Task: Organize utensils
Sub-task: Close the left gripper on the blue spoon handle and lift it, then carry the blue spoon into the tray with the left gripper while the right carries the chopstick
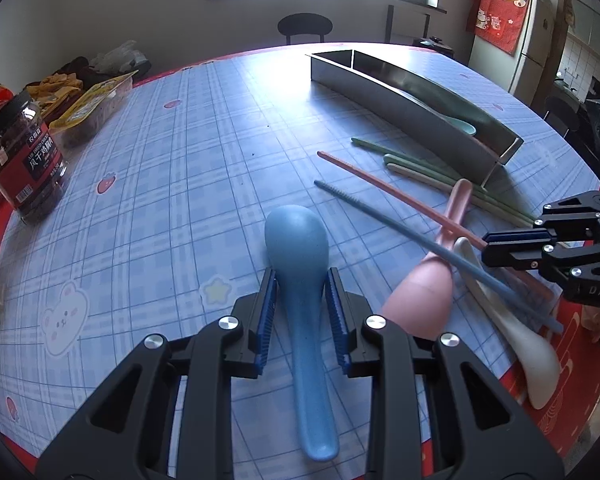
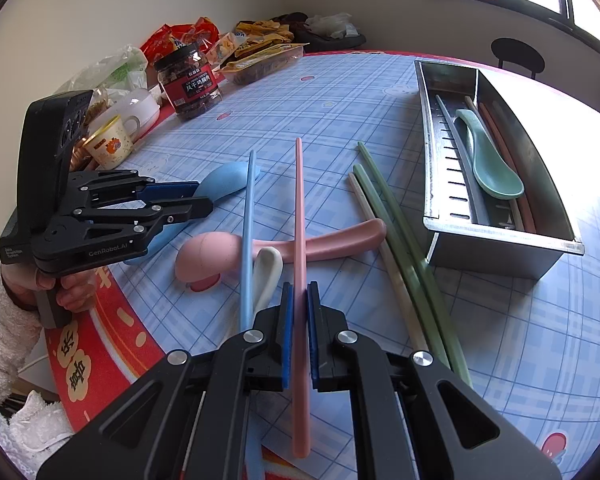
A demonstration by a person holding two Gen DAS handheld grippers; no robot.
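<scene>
My left gripper [image 1: 300, 280] is shut on a blue spoon [image 1: 300, 264], pads on the neck, bowl pointing away; it also shows in the right wrist view [image 2: 204, 200]. My right gripper [image 2: 299, 292] is shut on a pink chopstick [image 2: 299, 216] that points forward over the table. A blue chopstick [image 2: 247, 216] lies beside it, across a pink spoon [image 2: 220, 252] and a white spoon [image 2: 268, 276]. Green and beige chopsticks [image 2: 384, 216] lie to the right. A steel utensil tray [image 2: 500, 248] holds a green spoon [image 2: 488, 160] and several chopsticks.
A snack jar [image 2: 192, 84], food bags [image 2: 260, 56], a paper cup [image 2: 110, 146] and a white mug [image 2: 136, 112] crowd the table's far left. The plaid tablecloth [image 1: 180, 160] covers the round table. A chair [image 1: 304, 26] stands behind it.
</scene>
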